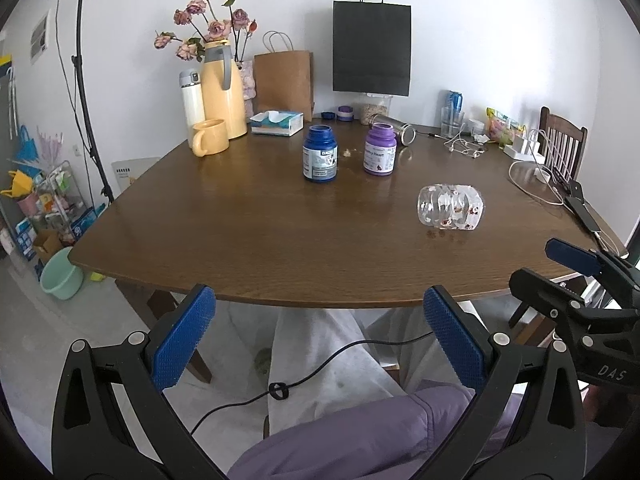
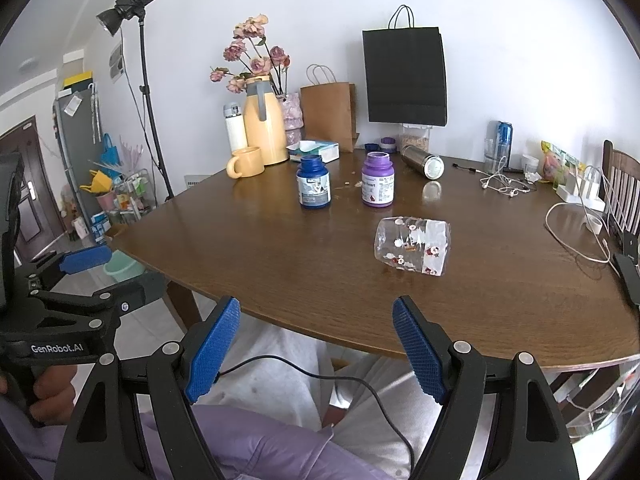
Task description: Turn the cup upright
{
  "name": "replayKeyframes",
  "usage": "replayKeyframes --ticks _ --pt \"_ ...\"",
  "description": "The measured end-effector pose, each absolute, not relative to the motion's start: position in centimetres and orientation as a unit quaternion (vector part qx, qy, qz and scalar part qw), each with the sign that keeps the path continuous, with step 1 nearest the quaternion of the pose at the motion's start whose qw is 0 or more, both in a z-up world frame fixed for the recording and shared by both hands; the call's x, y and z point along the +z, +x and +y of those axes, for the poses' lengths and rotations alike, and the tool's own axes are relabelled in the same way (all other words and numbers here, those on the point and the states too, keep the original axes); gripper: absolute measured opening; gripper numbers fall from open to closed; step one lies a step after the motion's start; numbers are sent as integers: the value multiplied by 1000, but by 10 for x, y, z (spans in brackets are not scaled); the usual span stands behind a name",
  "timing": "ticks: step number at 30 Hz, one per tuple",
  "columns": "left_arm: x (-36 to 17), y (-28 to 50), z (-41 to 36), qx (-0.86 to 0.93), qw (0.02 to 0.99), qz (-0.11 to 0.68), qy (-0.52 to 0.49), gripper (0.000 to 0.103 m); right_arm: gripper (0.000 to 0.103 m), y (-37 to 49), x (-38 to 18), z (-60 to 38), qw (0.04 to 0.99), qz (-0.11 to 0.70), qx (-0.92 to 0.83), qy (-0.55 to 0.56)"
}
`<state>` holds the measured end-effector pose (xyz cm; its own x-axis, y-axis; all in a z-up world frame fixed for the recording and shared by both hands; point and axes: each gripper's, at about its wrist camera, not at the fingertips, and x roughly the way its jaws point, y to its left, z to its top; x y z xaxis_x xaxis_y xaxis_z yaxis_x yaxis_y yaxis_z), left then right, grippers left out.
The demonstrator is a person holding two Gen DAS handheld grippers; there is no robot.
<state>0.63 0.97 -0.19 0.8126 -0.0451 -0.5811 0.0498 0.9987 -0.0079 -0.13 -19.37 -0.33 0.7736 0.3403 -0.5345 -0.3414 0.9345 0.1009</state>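
A clear plastic cup [image 1: 451, 207] with small flower prints lies on its side on the brown wooden table [image 1: 240, 232], right of centre. It also shows in the right wrist view [image 2: 413, 245]. My left gripper [image 1: 320, 340] is open and empty, held in front of the table's near edge, well short of the cup. My right gripper [image 2: 316, 352] is open and empty, also off the near edge, with the cup ahead and slightly right. Each gripper shows at the edge of the other's view.
A blue jar [image 1: 320, 154] and a purple jar [image 1: 380, 151] stand behind the cup. A yellow mug [image 1: 209, 137], yellow jug [image 1: 222, 88], tissue box [image 1: 277, 122], paper bags, a lying steel flask [image 2: 424, 161] and cables [image 1: 536, 188] sit farther back and right.
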Motion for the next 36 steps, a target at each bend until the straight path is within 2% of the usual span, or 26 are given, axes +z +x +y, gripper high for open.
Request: replayKeyframes --ticks 36 --pt "-6 8 14 -17 949 315 -4 103 83 0 -3 -194 943 280 178 4"
